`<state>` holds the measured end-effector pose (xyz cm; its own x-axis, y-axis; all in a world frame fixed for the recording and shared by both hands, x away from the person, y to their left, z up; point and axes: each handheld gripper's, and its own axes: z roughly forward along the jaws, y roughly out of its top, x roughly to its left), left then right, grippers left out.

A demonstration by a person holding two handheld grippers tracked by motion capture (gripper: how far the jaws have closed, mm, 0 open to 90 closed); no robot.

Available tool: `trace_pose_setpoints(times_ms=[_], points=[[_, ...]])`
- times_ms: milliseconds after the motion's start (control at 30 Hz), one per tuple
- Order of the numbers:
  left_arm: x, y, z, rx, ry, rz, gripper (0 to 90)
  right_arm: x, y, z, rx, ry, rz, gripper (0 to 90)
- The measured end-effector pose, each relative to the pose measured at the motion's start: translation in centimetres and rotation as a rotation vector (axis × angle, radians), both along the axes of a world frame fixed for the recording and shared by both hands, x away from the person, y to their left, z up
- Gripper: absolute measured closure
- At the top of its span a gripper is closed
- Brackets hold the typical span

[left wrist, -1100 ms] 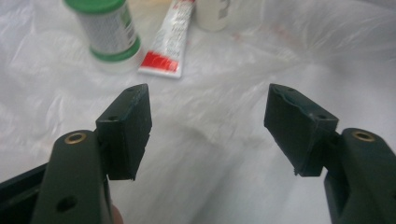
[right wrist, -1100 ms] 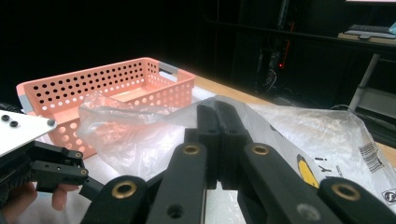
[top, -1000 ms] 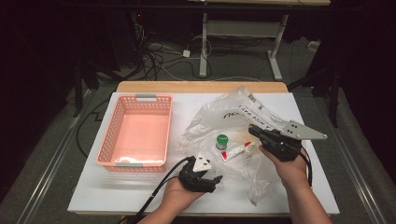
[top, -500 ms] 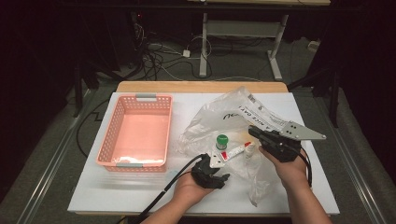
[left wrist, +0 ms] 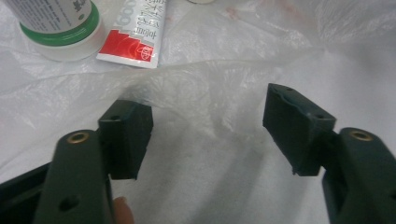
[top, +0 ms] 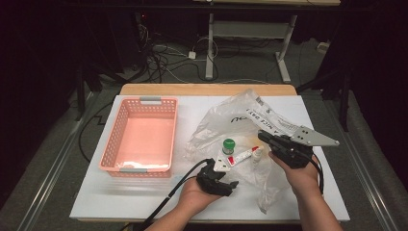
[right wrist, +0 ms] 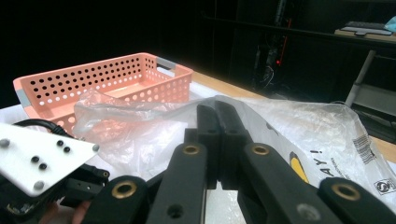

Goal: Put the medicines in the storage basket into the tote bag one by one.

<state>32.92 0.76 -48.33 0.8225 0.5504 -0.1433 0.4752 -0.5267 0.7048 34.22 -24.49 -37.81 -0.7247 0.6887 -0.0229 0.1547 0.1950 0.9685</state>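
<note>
A clear plastic bag (top: 240, 120) lies crumpled on the white table (top: 144, 202). Inside it stand a green-capped bottle (top: 228, 146) and a red-and-white tube (top: 243, 155). My right gripper (top: 262, 136) is shut on the bag's film, which rises to its jaw tips (right wrist: 219, 112) in the right gripper view. My left gripper (top: 220, 168) sits at the bag's near edge, just short of the tube. Its jaws (left wrist: 208, 112) have just been opening and stand apart over the bag film (left wrist: 210, 70). The bottle (left wrist: 60, 23) and tube (left wrist: 137, 37) lie beyond them.
A pink perforated basket (top: 139, 168) stands on the table's left half, also seen behind the bag (right wrist: 107, 79). The left gripper's white plate (right wrist: 42, 158) shows at lower left. Table legs and cables lie on the floor beyond the far edge.
My left hand has shifted a little to the right, toward the bag and tube. The right gripper and the bag it pinches have stayed put.
</note>
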Motion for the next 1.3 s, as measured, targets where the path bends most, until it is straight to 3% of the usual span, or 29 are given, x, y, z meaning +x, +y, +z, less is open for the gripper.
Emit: trace_pose_setpoints(times_ms=[133, 267, 467, 533, 667, 933, 1300], points=[[0.4, 0.0, 0.0, -0.066, 0.061, 0.021, 33.3, 0.0, -0.1, 0.0, 0.002, -0.002, -0.001, 90.0], [1.0, 0.1, -0.1, -0.108, 0.101, 0.05, 43.6, -0.1, 0.0, 0.1, 0.003, -0.002, -0.002, 90.0], [1.4, 0.2, -0.1, -0.101, 0.096, 0.084, 86.5, -0.1, 0.0, -0.1, -0.004, 0.002, 0.0, 90.0], [1.2, 0.2, 0.0, -0.109, 0.072, 0.08, 88.1, -0.1, 0.1, -0.1, -0.006, 0.002, 0.001, 90.0], [0.6, 0.6, 0.4, -0.123, -0.014, 0.071, 88.4, -0.1, 0.0, -0.1, -0.005, 0.001, 0.0, 90.0], [-1.2, 2.3, 2.3, -0.145, -0.157, 0.059, 88.4, 0.1, 0.0, -0.2, 0.005, 0.001, -0.006, 90.0], [-1.3, 4.7, 6.0, -0.24, -0.282, 0.114, 88.3, 0.1, 0.3, 0.3, 0.013, -0.028, -0.041, 90.0]])
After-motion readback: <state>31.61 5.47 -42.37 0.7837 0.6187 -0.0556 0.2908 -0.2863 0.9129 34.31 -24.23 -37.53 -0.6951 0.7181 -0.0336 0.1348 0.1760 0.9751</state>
